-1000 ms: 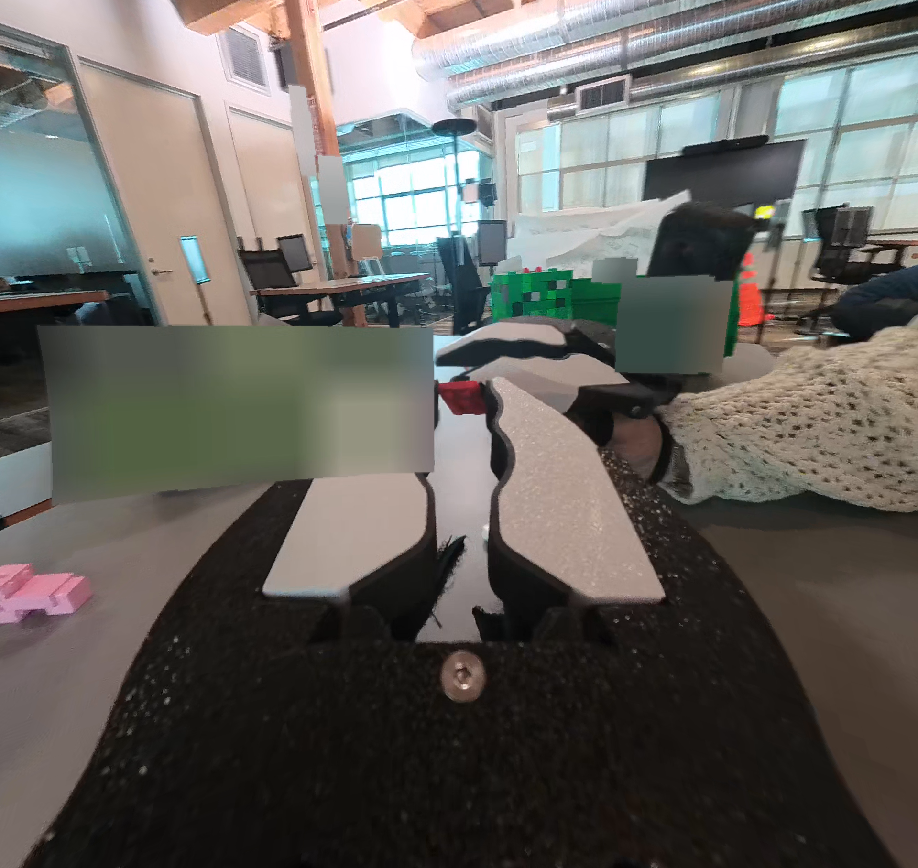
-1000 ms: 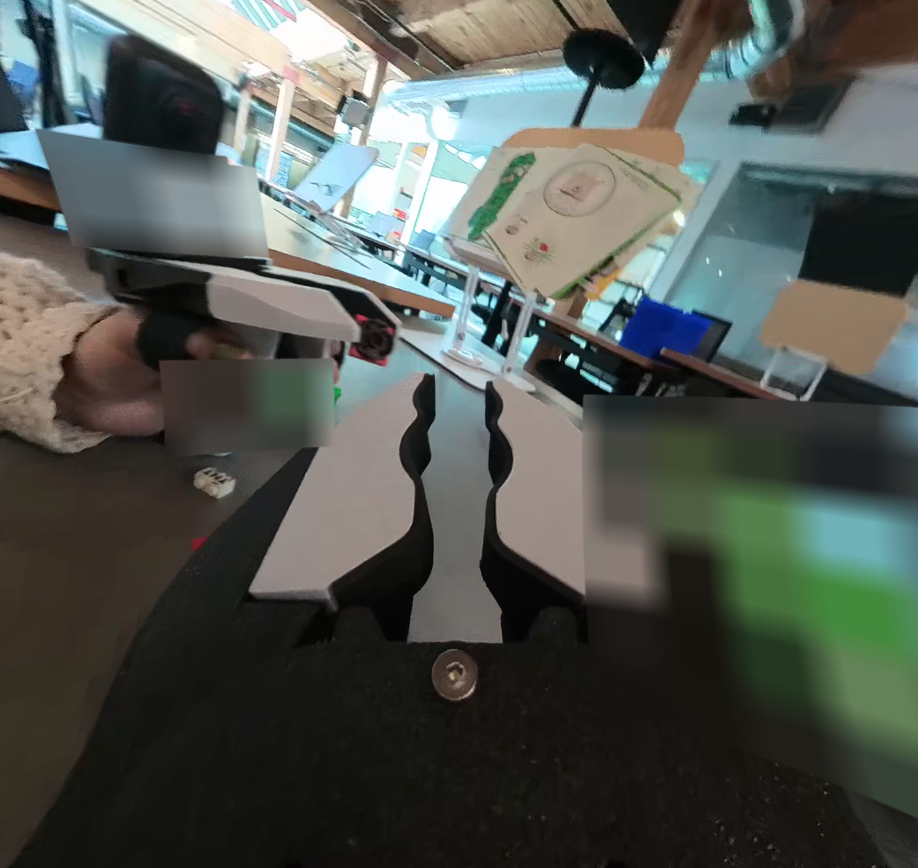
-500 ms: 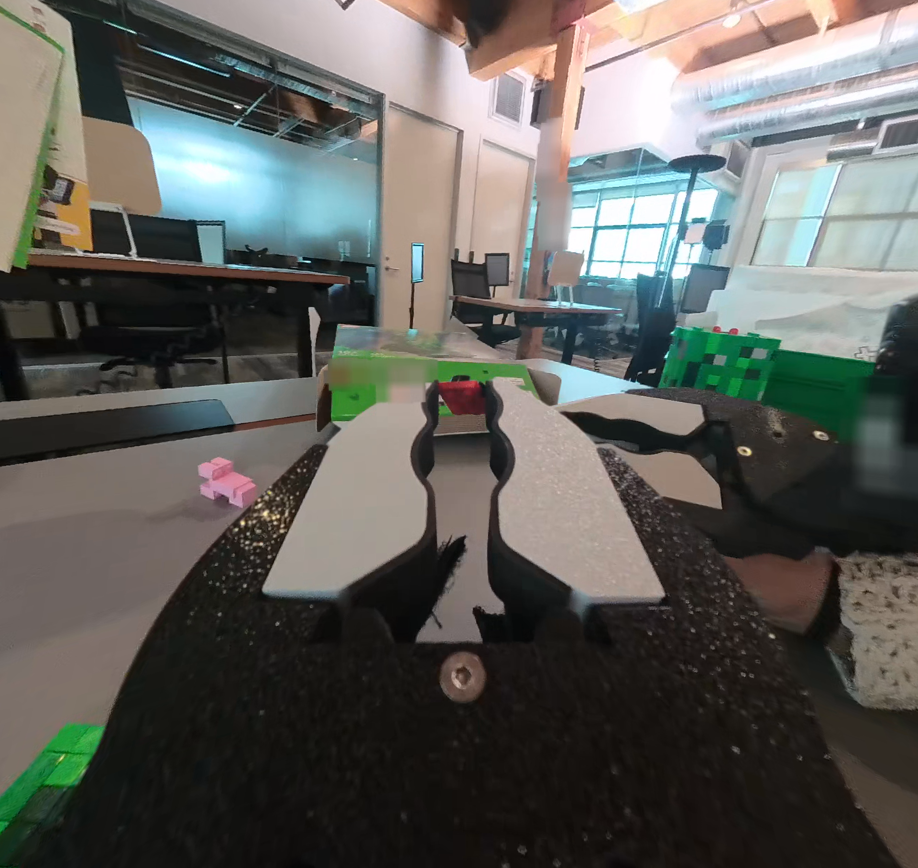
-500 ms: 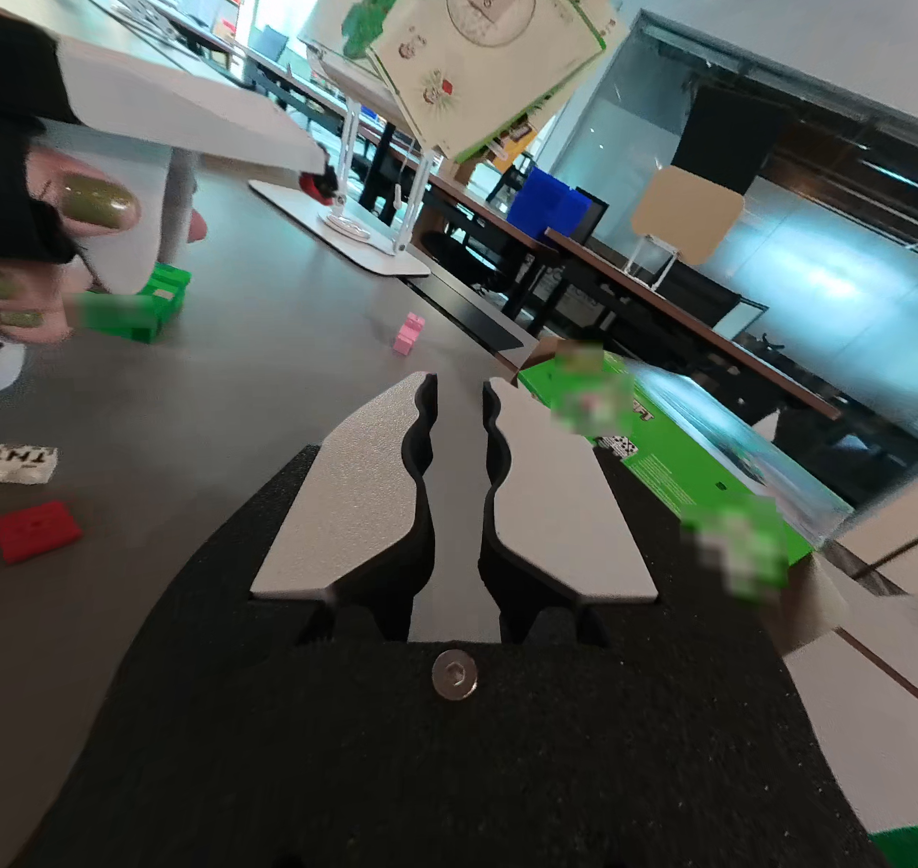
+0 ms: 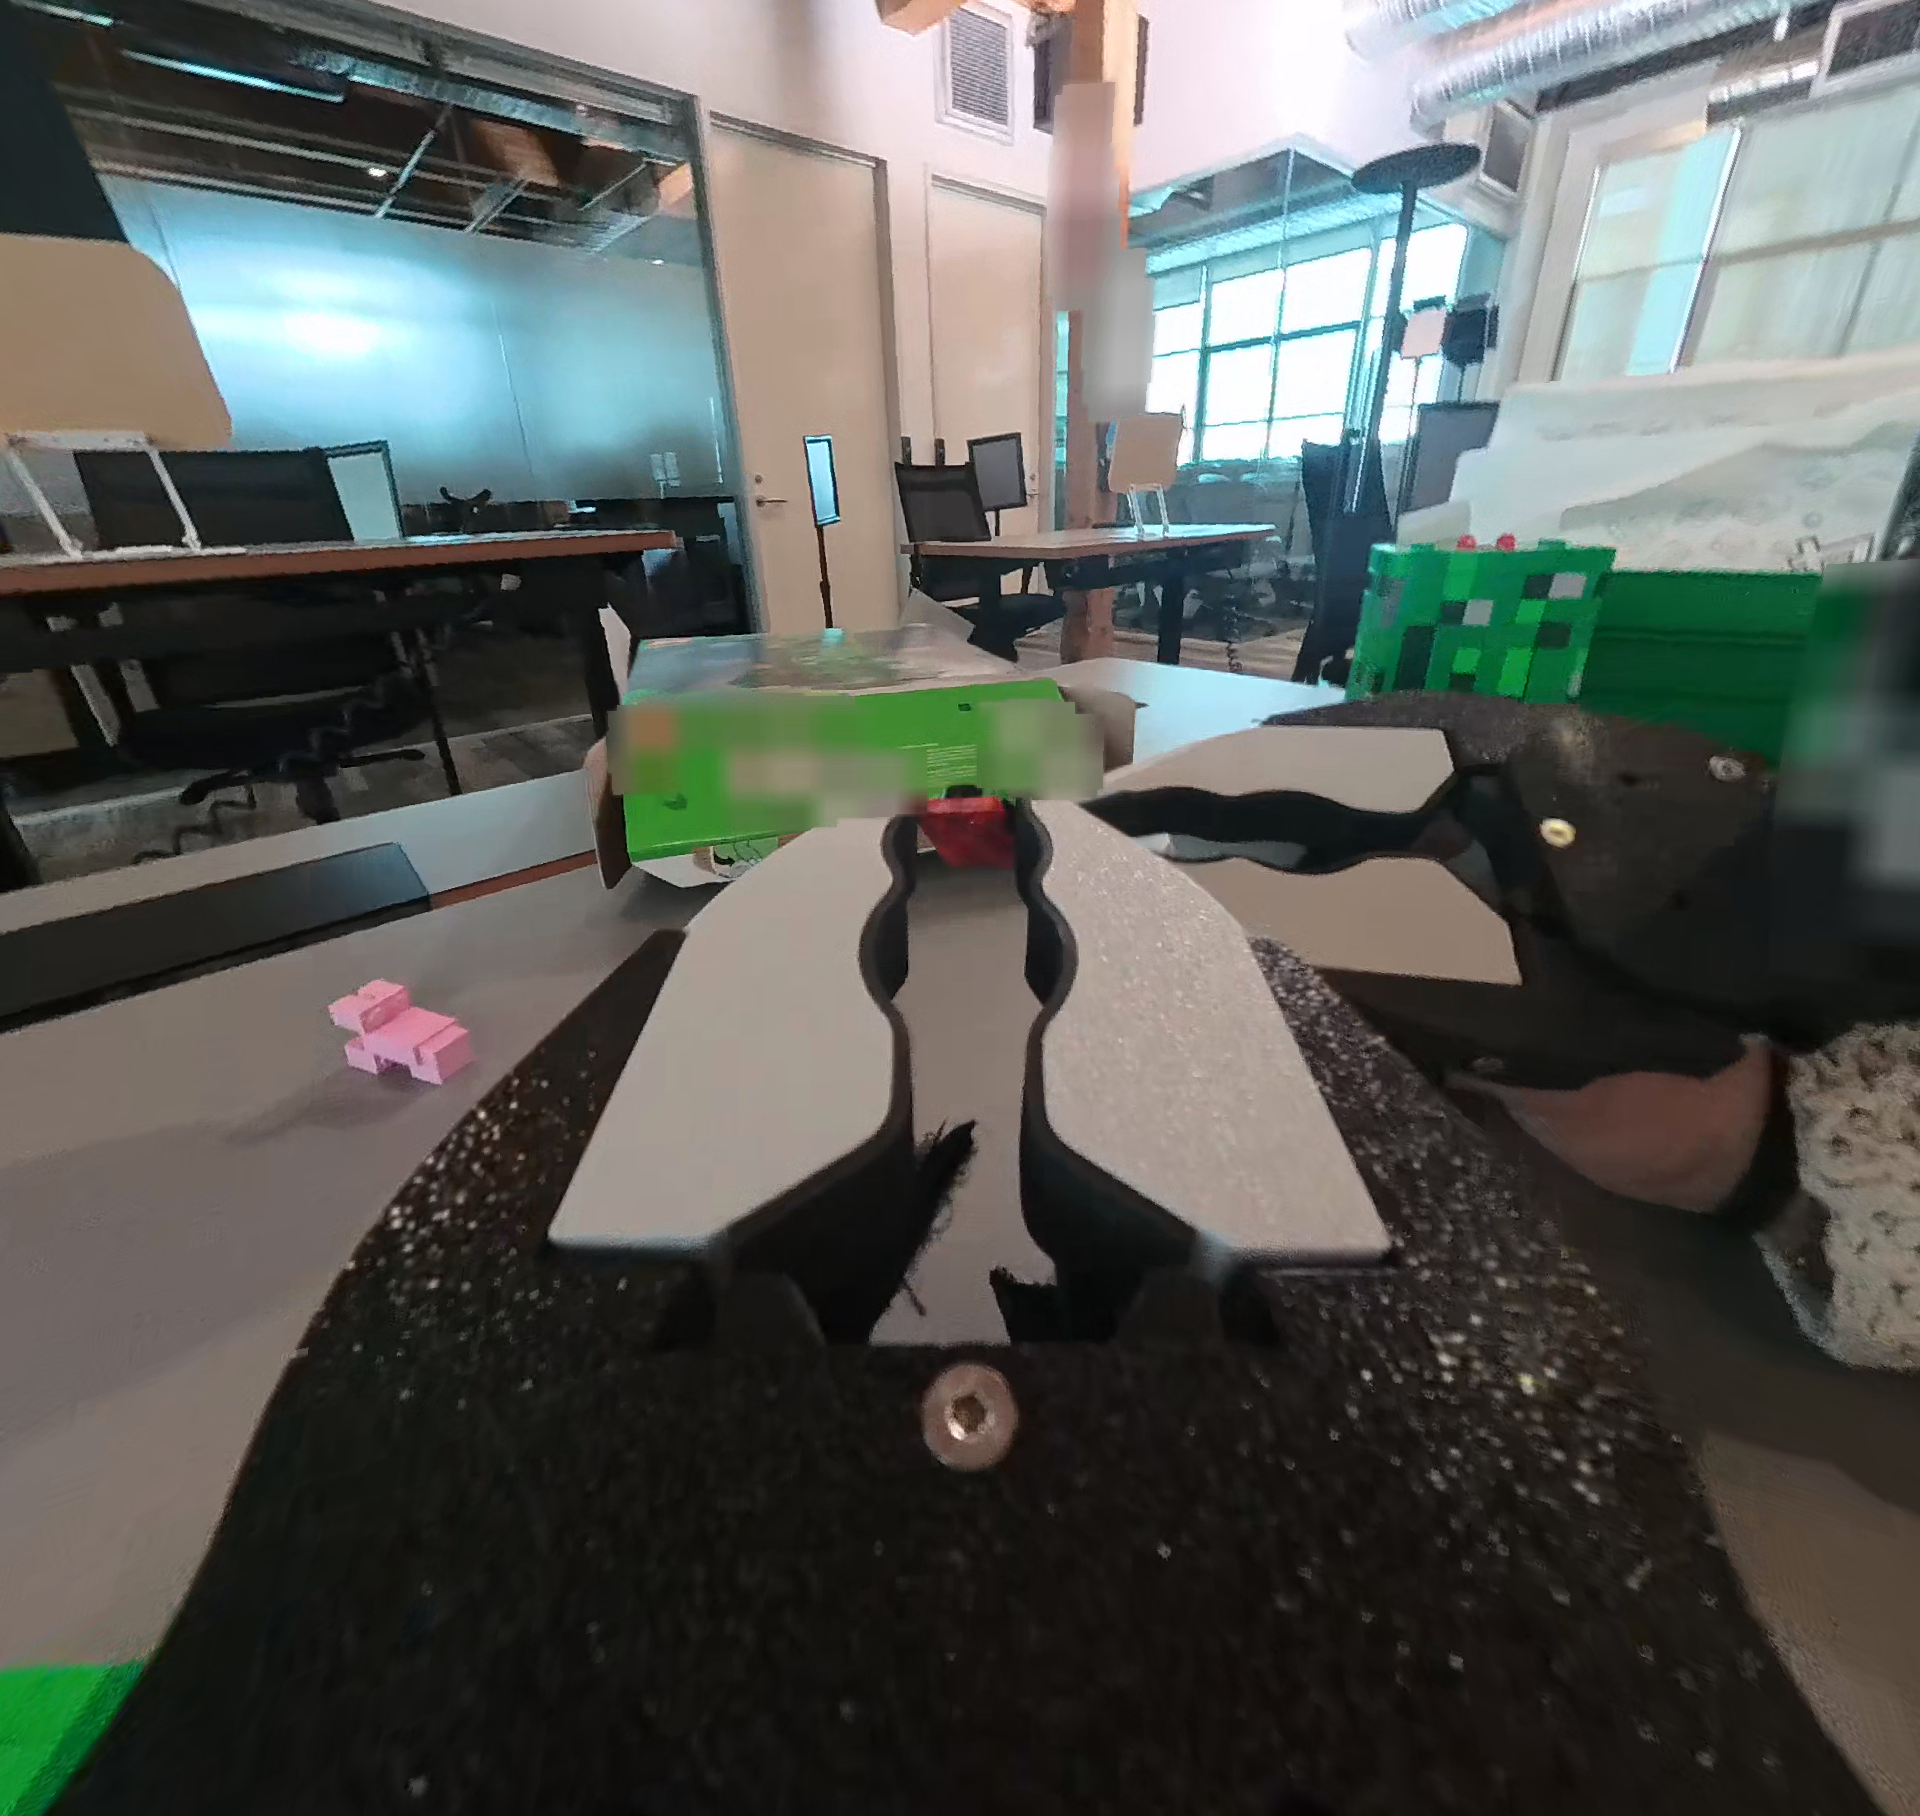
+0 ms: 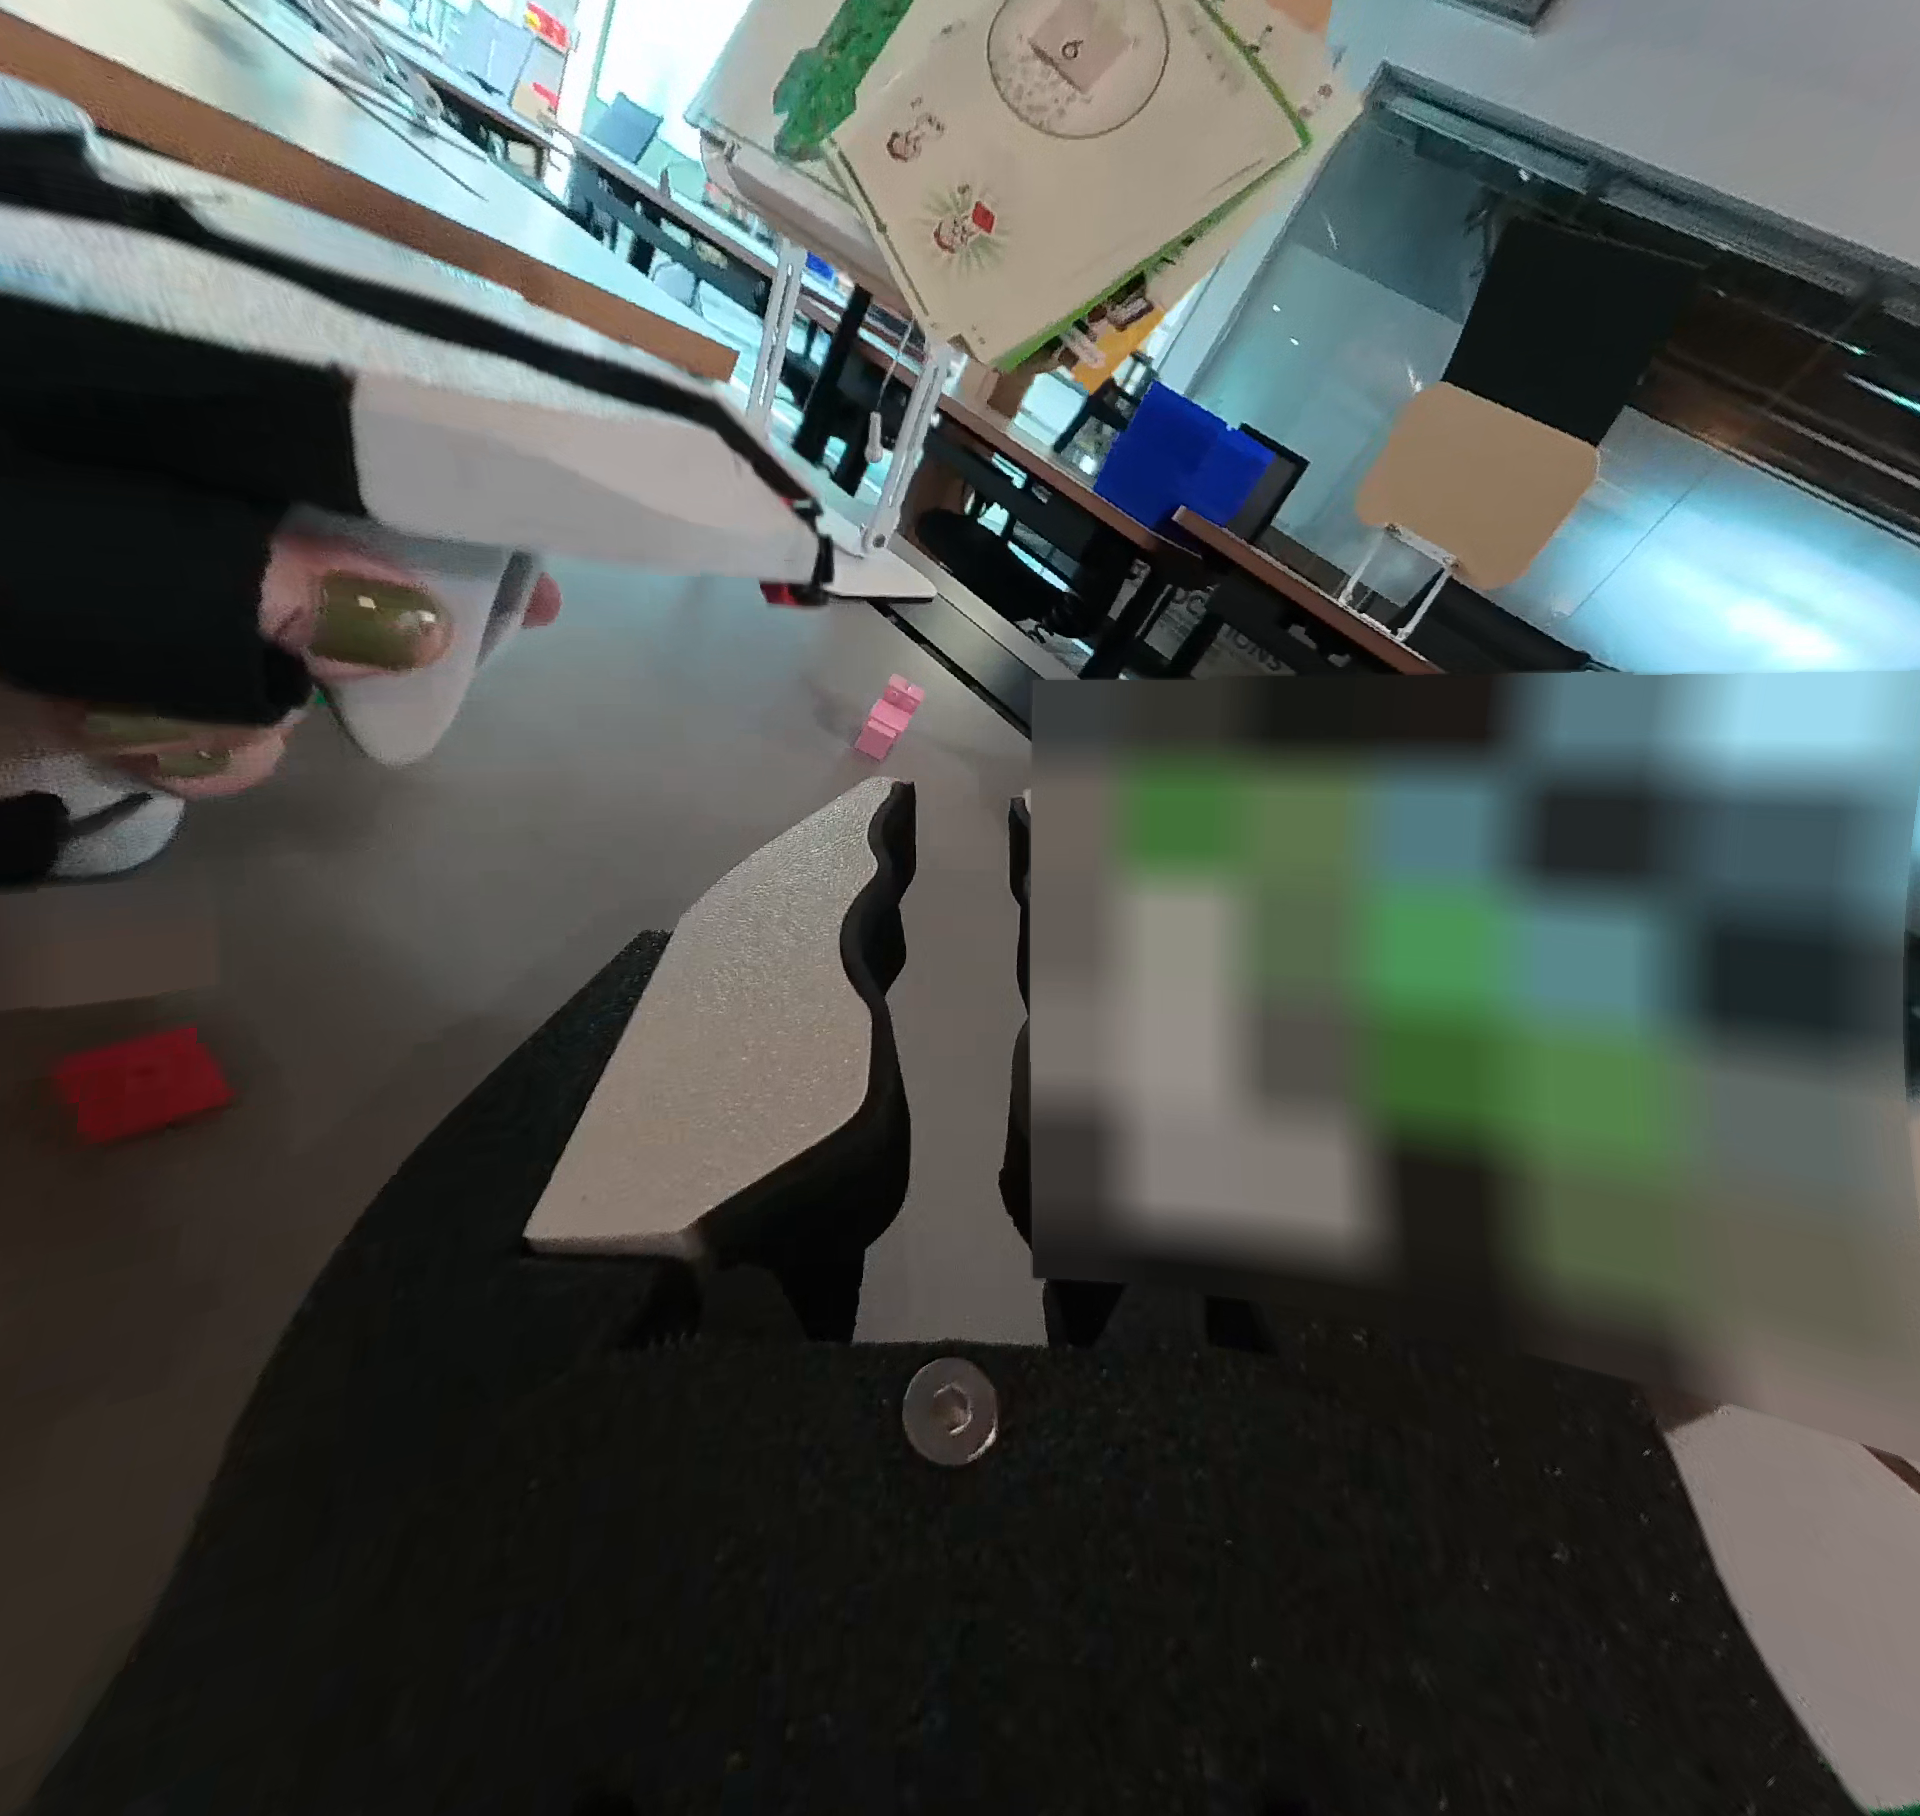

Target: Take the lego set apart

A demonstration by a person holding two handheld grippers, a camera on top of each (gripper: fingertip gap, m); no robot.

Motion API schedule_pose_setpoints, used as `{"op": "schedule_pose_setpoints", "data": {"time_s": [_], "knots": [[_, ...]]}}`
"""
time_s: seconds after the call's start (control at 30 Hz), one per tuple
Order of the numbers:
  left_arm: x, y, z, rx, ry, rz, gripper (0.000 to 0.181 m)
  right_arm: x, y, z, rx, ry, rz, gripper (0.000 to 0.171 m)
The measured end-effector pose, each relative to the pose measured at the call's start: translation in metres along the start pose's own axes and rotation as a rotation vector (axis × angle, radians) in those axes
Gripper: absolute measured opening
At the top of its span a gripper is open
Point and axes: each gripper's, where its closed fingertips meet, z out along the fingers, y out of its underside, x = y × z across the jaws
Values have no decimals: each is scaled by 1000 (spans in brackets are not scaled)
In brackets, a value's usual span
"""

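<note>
My left gripper (image 5: 966, 819) is shut on a small red lego piece (image 5: 966, 836) pinched at its fingertips, held above the grey table (image 5: 208, 1216). It also shows in the right wrist view (image 6: 816, 566), upper left, with the red piece (image 6: 784, 592) at its tip. My right gripper (image 6: 961, 800) is shut to a narrow slit with nothing in it; a mosaic patch hides its right finger. It lies just right of the left gripper's tips in the left wrist view (image 5: 1107, 810). A green blocky lego build (image 5: 1486, 623) stands at the back right.
A pink lego pig (image 5: 400, 1034) lies on the table to the left, and shows in the right wrist view (image 6: 888, 717). A loose red brick (image 6: 140, 1080) lies near the left. A green box (image 5: 831, 717) sits ahead. An instruction booklet stands on a holder (image 6: 1039, 104). My hands' fingertips stand some 5 cm from each other. Both grippers' tips are roughly 20 cm from the green blocky lego build (image 5: 1486, 623).
Both views have swung left across the table. The green box and pink pig have come into sight. The left gripper still holds the red piece; the right gripper sits beside it, empty.
</note>
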Motion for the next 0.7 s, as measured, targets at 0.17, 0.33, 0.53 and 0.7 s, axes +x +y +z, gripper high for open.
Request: {"op": "schedule_pose_setpoints", "data": {"time_s": [0.17, 0.33, 0.53, 0.7], "knots": [[27, 8, 3, -47, 112, 171, 17, 2, -10, -6, 87, -32, 84, 15], [48, 8, 7, -19, 180, 252, 16, 11, -16, -10, 151, -42, 185, 13], [54, 7, 7, -5, 190, 266, 16, 18, -21, -14, 210, -69, 293, 13], [46, 7, 7, -10, 140, 266, 17, 11, -21, -16, 201, -136, 267, 10]]}}
